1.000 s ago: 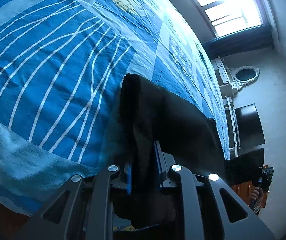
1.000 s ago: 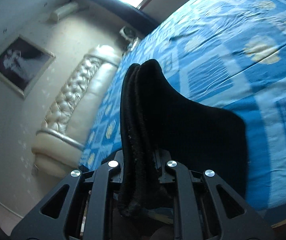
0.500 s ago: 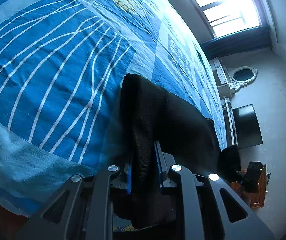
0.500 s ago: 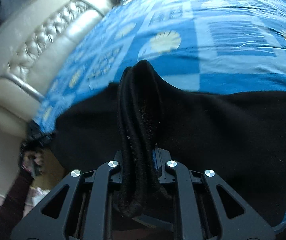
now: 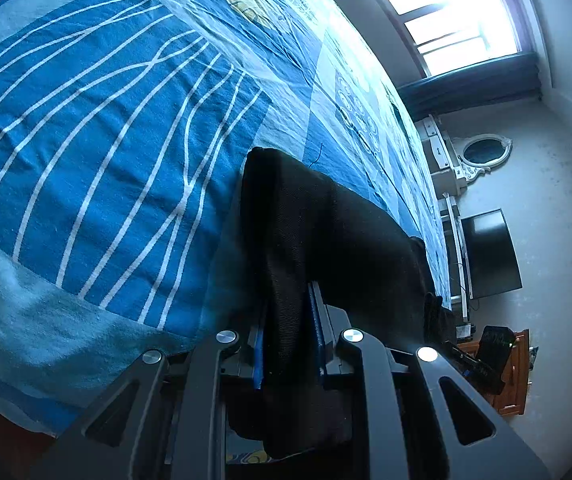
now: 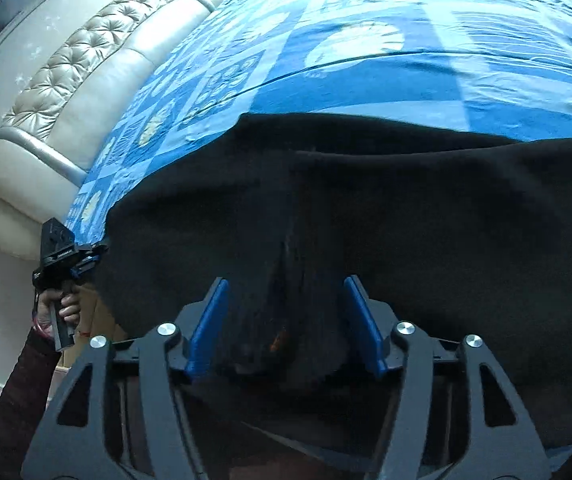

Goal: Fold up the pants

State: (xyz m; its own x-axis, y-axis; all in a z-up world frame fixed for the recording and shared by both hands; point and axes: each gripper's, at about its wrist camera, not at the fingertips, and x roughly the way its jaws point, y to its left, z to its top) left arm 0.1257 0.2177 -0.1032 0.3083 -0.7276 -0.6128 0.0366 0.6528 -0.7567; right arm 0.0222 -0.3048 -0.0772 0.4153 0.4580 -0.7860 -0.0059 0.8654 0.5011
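- The pants (image 6: 405,216) are black, matte and thick; in the right wrist view they fill the lower 2 thirds of the frame as a broad dark sheet, lying on the blue patterned bedspread (image 6: 365,88) that shows across the top.
- A raised ridge of bunched fabric runs down the middle of that view toward the bottom centre, with a small orange fleck low on it.
- In the left wrist view the pants (image 5: 325,232) appear as a folded band rising from bottom centre and stretching to the right edge of the bed, over the bedspread (image 5: 86,140) with its white curved lines.
- The right gripper (image 6: 286,320) has just been opening: its 2 blue pads (image 6: 210,320) stand well apart, the fabric ridge lies between them, and neither pad presses on it.
- The left gripper (image 5: 287,344) is clamped on a fold of the pants, the cloth squeezed between its blue pads (image 5: 260,352) and hanging below them.
- At the left edge of the right wrist view, the left gripper (image 6: 62,256) is seen from outside, held at the edge of the pants by a hand (image 6: 60,312) in a dark sleeve (image 6: 22,384), just in front of the padded cream headboard (image 6: 86,80).
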